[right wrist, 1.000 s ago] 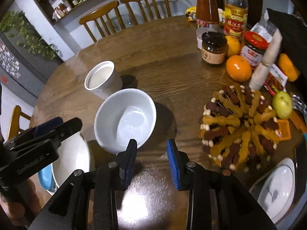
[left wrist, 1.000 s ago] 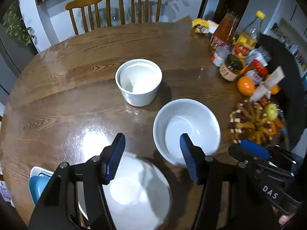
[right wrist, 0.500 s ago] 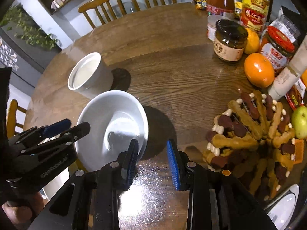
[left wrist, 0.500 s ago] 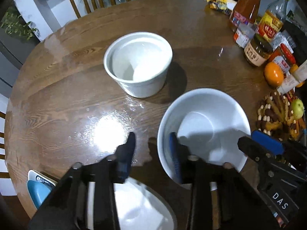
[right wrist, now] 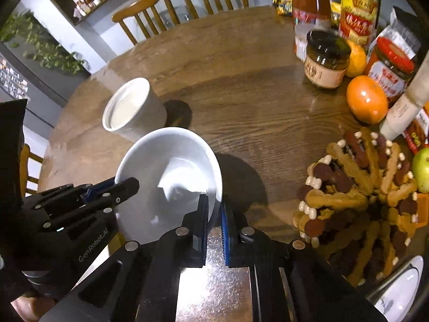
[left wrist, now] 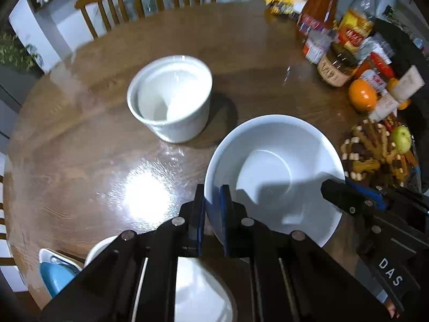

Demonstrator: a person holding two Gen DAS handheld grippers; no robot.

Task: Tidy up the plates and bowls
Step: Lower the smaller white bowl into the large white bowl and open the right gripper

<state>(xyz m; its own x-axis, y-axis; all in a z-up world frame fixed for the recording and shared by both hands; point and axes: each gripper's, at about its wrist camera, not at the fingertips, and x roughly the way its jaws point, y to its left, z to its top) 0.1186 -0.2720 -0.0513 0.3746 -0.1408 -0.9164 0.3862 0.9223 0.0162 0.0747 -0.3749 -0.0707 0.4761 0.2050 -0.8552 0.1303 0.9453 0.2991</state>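
Observation:
A wide white bowl sits on the round wooden table; it also shows in the right wrist view. My left gripper is shut on its left rim, one finger inside and one outside. My right gripper is shut on its right rim the same way; it shows in the left wrist view too. A tall white straight-sided bowl stands behind, apart from it, also in the right wrist view. A white plate lies under my left gripper.
Jars, bottles, oranges and a snack platter crowd the table's right side. A blue dish sits at the near left edge. Another white plate lies at the near right. Wooden chairs stand beyond the table.
Both grippers moved forward to the wide bowl and closed on its opposite rims. The left gripper was wide open a second ago.

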